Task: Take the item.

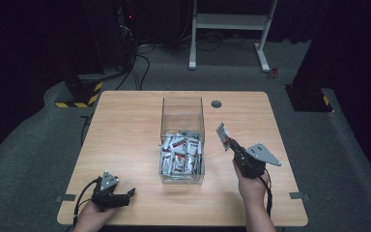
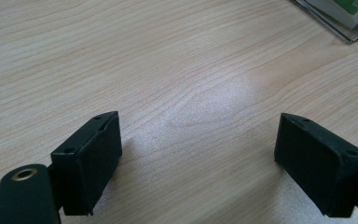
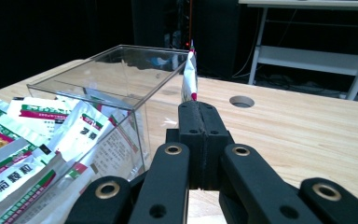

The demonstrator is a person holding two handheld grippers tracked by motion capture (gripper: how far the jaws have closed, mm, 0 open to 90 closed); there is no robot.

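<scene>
1. Packet (image 1: 222, 133) is pinched between the right gripper's (image 1: 230, 144) jaws, held up in the air just right of the box (image 1: 182, 108), clear of the table (image 1: 125, 125).
2. From the right gripper view, the jaws are pressed together on the packet's (image 3: 189, 77) lower edge, and it stands upright, edge-on, white with a red strip.
3. That gripper (image 3: 199, 109) sits close beside the clear box's (image 3: 98, 70) near corner, with the person's right hand (image 1: 252, 186) wrapped round its handle.
4. Inside the box lies a heap of packets (image 1: 179, 154), white with green and red print, filling the near half; the far half looks bare.
5. The left gripper (image 1: 125, 195) rests low over the table's near-left corner, well apart from the box, held by the left hand (image 1: 92, 215).
6. In the left gripper view its jaws stand wide apart with nothing between them, just bare wood (image 2: 177, 70); a box corner (image 2: 340, 18) peeks in at the top right.
7. A round hole (image 1: 216, 104) shows in the tabletop behind the box.
</scene>
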